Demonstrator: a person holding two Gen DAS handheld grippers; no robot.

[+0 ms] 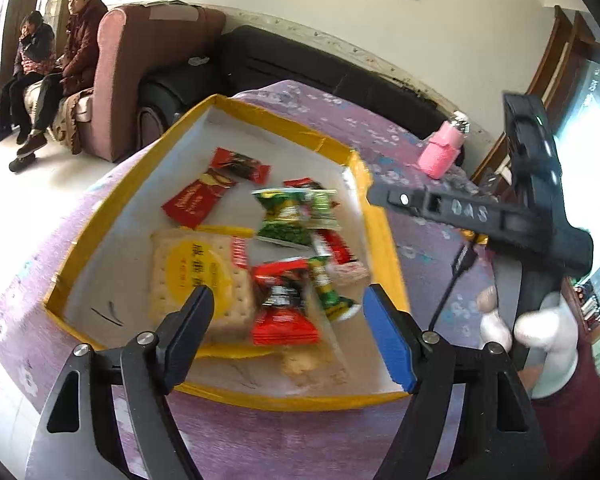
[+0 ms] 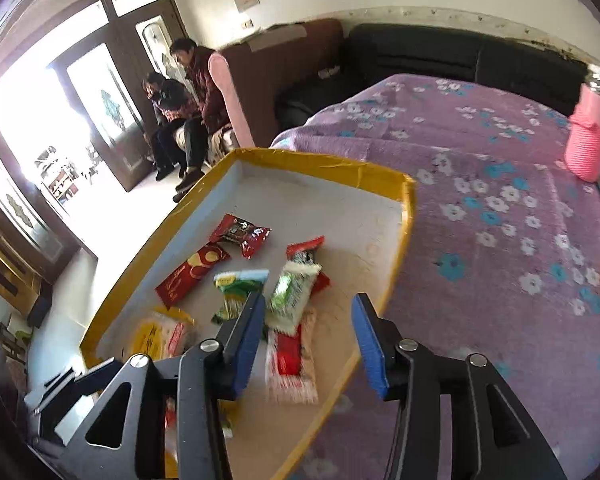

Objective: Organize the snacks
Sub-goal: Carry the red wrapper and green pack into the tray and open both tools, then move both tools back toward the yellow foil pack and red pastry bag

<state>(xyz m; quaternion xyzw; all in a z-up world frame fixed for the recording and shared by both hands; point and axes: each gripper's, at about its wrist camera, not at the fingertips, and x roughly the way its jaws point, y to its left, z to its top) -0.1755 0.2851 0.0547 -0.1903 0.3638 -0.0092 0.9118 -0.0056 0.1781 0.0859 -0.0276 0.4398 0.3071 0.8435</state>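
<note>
Left wrist view: yellow-rimmed tray (image 1: 380, 216) on the purple floral surface (image 1: 340, 120) holds red, green and cracker snack packets (image 1: 284, 304), left tongs (image 1: 288, 300) spread above them, "OAS" readable on right tongs (image 1: 384, 196); right wrist view: right tongs (image 2: 308, 316) spread, pinching nothing, packet print blurred.

A: right claw (image 2: 310, 334) hangs over the yellow-rimmed tray (image 2: 342, 168), jaws apart, nothing between them.

B: yep, snack packets (image 2: 290, 296) lie loose inside, tray sits on the purple flowered bedspread (image 2: 480, 200).
</note>
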